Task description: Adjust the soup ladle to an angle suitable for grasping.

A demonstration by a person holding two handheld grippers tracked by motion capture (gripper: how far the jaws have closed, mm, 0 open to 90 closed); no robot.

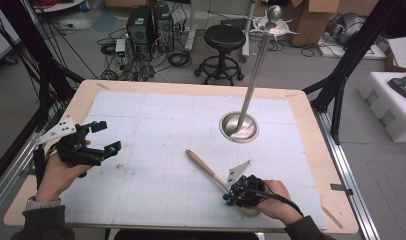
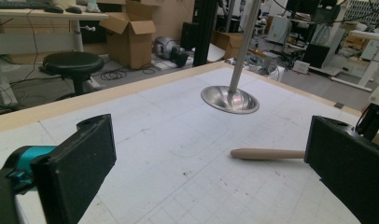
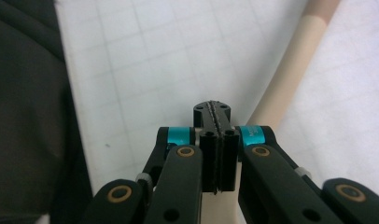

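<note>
Left gripper (image 1: 102, 136) sits at the left edge of the high view, held in the left hand (image 1: 58, 172) over the white gridded mat (image 1: 156, 125); jaws spread wide apart, nothing between them. In the left gripper view both black jaws stand far apart at the lower corners, bare mat between.

Middle of the high view: wooden stick (image 1: 203, 167) lies diagonally on the mat, upper end pointing to upper left, lower end running under the right gripper (image 1: 230, 196).

Lower centre-right: right gripper in the right hand (image 1: 276, 197), jaws pressed together, gripping nothing visible. In the right gripper view the jaws meet at centre and the stick (image 3: 299, 70) runs just beside them toward upper right, touching or not I cannot tell.

Right of centre, upper: metal stand (image 1: 239, 126), round base on the mat, pole leaning to the upper right, well apart from both grippers.
</note>
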